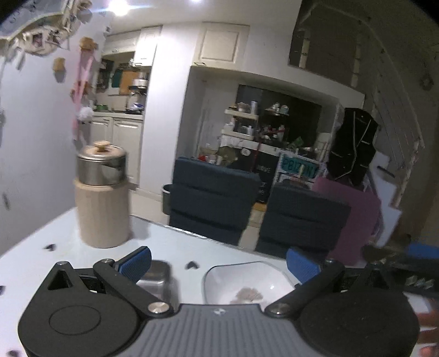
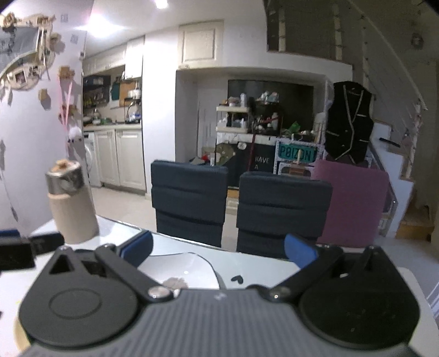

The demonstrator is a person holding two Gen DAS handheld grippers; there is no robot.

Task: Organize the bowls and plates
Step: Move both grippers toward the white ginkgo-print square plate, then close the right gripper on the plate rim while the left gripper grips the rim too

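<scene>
Two grippers level above table (image 1: pixel 170 236), jaws spread, white bowl (image 1: pixel 247 280) between.

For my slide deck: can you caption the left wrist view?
Open left hand-held gripper above a white bowl on the white table, beside a steel-lidded wooden canister.

Ceiling lamps (image 1: pixel 118 7) burn out to white glare at the top of both my views. The room is otherwise dim, its corners vignetted black. Fisheye distortion bows the walls and stair rail (image 2: pixel 395 77). Motion blur softens the canister (image 1: pixel 102 197); the glossy surface (image 1: pixel 170 236) mirrors the light.
</scene>
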